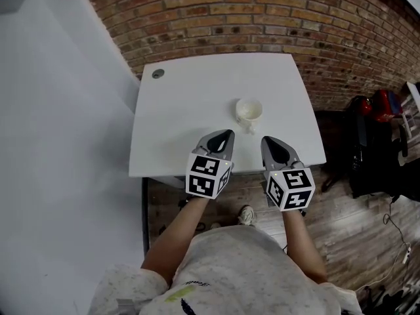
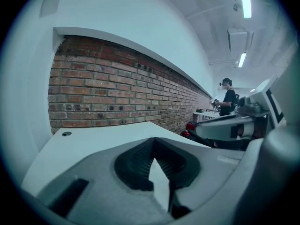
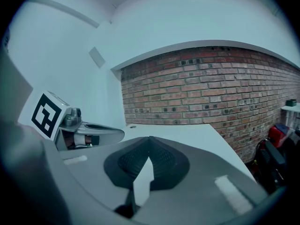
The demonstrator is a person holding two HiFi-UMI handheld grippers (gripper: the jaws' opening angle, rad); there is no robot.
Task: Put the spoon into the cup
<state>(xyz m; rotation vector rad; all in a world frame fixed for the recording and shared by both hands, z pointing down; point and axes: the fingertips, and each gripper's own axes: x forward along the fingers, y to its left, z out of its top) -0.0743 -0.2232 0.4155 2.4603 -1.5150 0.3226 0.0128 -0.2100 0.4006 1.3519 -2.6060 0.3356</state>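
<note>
Only the head view shows the cup: one, upright on the white worktop, just beyond the two tools. The left tool and the right tool each have their jaws closed together on nothing. The left gripper view alone shows one distant person. A stub at the cup's near rim is too small to identify as the spoon.

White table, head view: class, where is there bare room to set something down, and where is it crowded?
Bare: the left half of the white table, from the small grey round grommet down to the left gripper; the far strip along the red brick wall; the right edge beyond the white cup. Crowded: the near middle, around the right gripper and cup.
</note>
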